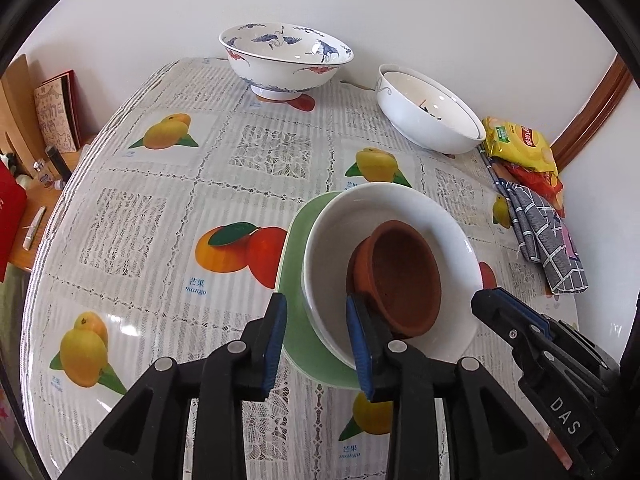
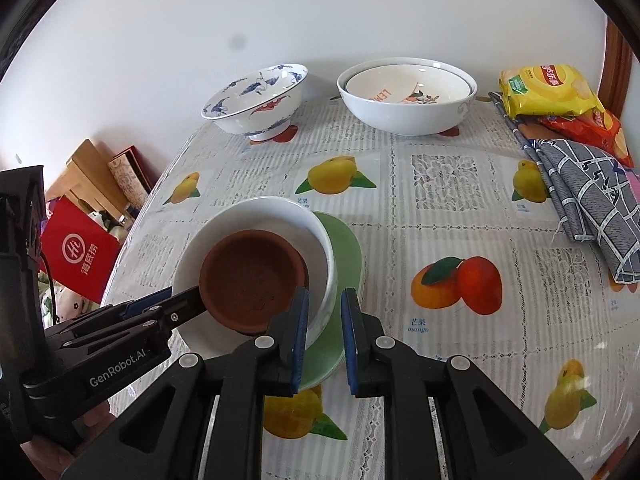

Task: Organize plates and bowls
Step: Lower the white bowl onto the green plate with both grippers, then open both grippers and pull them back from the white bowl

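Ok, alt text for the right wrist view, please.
The right gripper, open, straddles the near rim of a white bowl holding a terracotta bowl, stacked on a green plate. The left gripper reaches in from the left.

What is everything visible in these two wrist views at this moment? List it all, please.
terracotta bowl: 1, brown, inside the white bowl
white bowl: 1, white, on the green plate
green plate: 1, pale green, near table edge
crane bowl: 1, white with blue and red pattern, far side by wall
nested bowls: 2, white, far side, right of the crane bowl
snack bags: 2, yellow and red, far right
cloth: 1, grey checked, right edge
tablecloth: 1, white, fruit prints
left gripper: black with blue pads, jaws apart astride the white bowl's rim
right gripper: same, jaws apart at the stack's near rim
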### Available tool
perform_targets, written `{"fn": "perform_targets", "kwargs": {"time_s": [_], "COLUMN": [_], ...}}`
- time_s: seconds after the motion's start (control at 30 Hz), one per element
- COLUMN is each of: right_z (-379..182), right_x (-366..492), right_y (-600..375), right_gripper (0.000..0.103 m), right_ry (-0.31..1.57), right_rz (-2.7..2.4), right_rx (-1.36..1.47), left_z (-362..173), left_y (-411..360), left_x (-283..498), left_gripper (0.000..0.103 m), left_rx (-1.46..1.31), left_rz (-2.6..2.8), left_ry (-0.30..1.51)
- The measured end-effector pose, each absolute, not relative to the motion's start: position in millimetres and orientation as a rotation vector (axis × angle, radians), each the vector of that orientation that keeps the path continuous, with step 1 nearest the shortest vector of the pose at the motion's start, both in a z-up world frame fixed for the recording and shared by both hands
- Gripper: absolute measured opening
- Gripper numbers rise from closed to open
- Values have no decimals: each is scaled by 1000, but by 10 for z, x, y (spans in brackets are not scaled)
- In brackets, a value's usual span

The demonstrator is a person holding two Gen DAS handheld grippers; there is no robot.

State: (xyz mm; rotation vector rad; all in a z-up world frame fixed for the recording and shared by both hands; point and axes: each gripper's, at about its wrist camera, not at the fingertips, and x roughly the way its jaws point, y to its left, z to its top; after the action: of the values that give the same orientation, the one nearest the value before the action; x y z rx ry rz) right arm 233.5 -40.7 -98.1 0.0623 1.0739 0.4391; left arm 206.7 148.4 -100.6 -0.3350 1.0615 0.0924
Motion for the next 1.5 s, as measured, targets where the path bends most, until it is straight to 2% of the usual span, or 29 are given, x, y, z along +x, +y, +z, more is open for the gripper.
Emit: {"fn": "perform_targets", "kwargs": {"time_s": [0.27,0.33,0.4,0.43,0.5,0.53,0.6,0.7,0.8,0.87,0.97,1.07,1.27,1.5], "right_z": [-812,-715,-617,-561,-472,-427,-360,-262,-167,-114,-61,-70,-20,123], "right_x": [2095,2013,1926,1875,1783,1723,1622,1479,1357,1290,1161,992,607,278], "right_y": [-599,-712,-834,-901,-1010,-1070,-1191,-1420,-1619,-1729,-1868,-1983,-2174,-2332], "right_gripper": [17,20,33,36,54,57,58,59,70,70,71,74,92,98], "right_ry": [1047,1028,1005,990,975,964,943,930,905,893,888,892,852,810], "right_rz": [410,392,371,361,325,308,289,258,240,215,184,167,121,91], "right_rx": [12,14,21,22,6,-10,-25,-17,1,16,41,57,32,21], "left_z": [-775,-696,-618,-582,-507,-477,-413,-330,-256,-209,-161,-123,-19,67], "left_y": [1274,1178,1069,1018,903,844,728,550,357,244,103,39,-74,-115], "left_x": [1775,1695,1609,1565,1475,1428,1335,1189,1057,961,791,620,315,91], "left_gripper": [40,43,48,51,52,52,53,63,67,69,79,80,87,89], "left_rx": [-304,-291,-277,-271,-254,-241,-219,-205,-172,-164,-160,-168,-144,-142], "left_rz": [47,33,22,16,4,4,11,14,31,30,27,15,17,19], "left_ry": [1005,985,965,955,936,930,915,883,858,846,812,792,743,718]}}
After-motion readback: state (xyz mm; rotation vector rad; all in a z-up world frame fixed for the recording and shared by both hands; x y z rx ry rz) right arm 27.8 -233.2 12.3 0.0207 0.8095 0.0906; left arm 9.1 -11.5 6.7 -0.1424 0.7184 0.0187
